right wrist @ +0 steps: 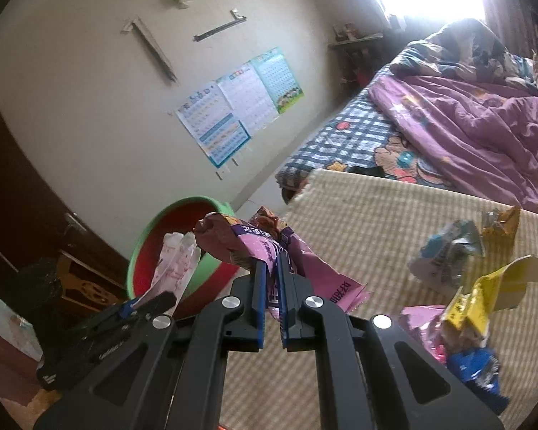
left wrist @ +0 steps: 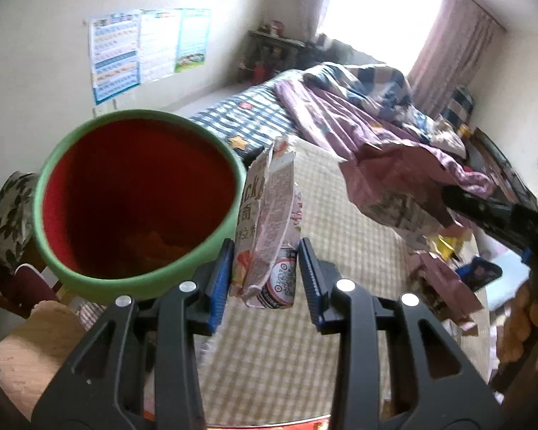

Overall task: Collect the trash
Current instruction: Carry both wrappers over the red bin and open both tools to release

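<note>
My left gripper (left wrist: 267, 247) is shut on a crumpled white and pink snack wrapper (left wrist: 269, 215), which hangs above the checked mat. Just to its left stands the bin (left wrist: 46, 186), green outside and red inside, its mouth facing me. My right gripper (right wrist: 273, 263) is shut on a purple and pink wrapper (right wrist: 240, 243), held up over the mat's near corner. In the right wrist view the left gripper (right wrist: 132, 306) shows at lower left with its white wrapper (right wrist: 175, 265) in front of the bin (right wrist: 150, 240). In the left wrist view the right gripper (left wrist: 448, 197) carries the purple wrapper (left wrist: 387, 186).
Loose wrappers lie on the checked mat (right wrist: 358, 215): a blue and white one (right wrist: 448, 254), yellow ones (right wrist: 491, 294), a blue one (right wrist: 476, 365). Behind is a bed with a purple quilt (right wrist: 466, 132). A dark wooden door (right wrist: 14, 193) and chair are at left.
</note>
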